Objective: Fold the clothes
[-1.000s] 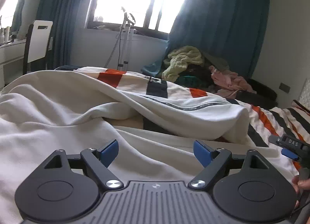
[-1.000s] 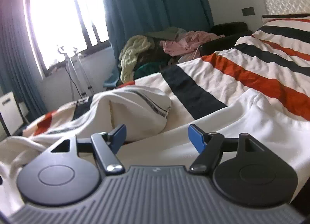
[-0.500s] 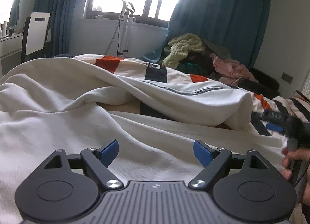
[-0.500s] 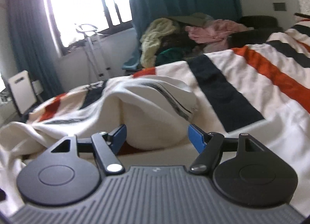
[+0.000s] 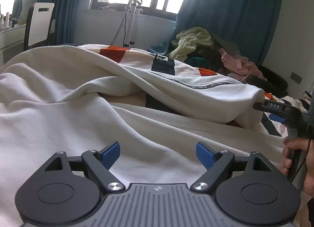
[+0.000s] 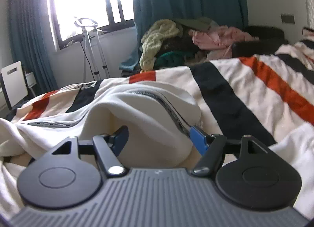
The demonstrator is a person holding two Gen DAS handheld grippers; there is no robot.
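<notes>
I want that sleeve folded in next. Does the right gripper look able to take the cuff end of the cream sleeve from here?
Probably yes. The right gripper already straddles the sleeve's cuff end, its jaws apart, and nothing lies between them except that cloth.

Black linkage arms on the left gripper [image 5: 158,153] are carrying blue pads and silver screws. The right gripper [image 5: 275,112], at three o'clock, is showing white "DAS" lettering.

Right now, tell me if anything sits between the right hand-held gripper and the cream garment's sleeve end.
Nothing visible does. The right hand-held gripper is open, and the rounded sleeve end of the cream garment bulges directly ahead of its blue fingertips, partly between them. Only the striped bedspread lies beyond.
</notes>
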